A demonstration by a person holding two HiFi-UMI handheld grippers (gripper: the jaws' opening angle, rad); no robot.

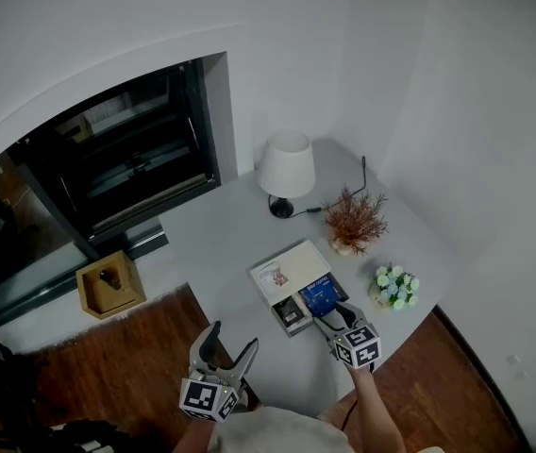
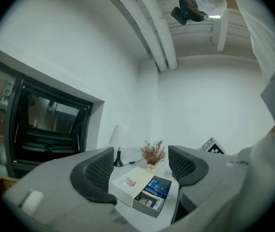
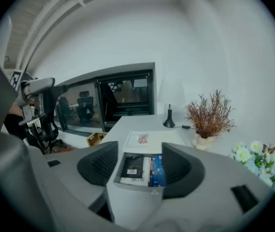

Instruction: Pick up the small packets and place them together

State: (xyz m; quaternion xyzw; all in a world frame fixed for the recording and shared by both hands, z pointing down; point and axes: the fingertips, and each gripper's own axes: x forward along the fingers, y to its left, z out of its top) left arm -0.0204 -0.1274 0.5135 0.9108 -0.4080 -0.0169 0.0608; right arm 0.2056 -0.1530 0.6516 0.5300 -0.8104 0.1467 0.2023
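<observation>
A shallow grey box [image 1: 298, 321] with its white lid [image 1: 290, 270] folded back lies on the grey table [image 1: 221, 234]. Inside it are a blue packet [image 1: 321, 296] and a dark packet [image 1: 290, 313]. In the right gripper view the dark packet [image 3: 131, 167] and the blue packet [image 3: 158, 170] lie side by side in the box [image 3: 133, 187]. My right gripper [image 1: 334, 317] hovers at the box's near right corner, open, with nothing between its pads. My left gripper [image 1: 230, 341] hangs open and empty off the table's near edge, left of the box. In its view, the left gripper [image 2: 141, 166] frames the box [image 2: 147, 204].
A white table lamp [image 1: 285, 168] stands at the back. A vase of dried twigs [image 1: 354, 223] and a small pot of white flowers [image 1: 396, 287] sit right of the box. A wooden tissue box [image 1: 109, 284] rests by the dark window at left. Wood floor lies below the table edge.
</observation>
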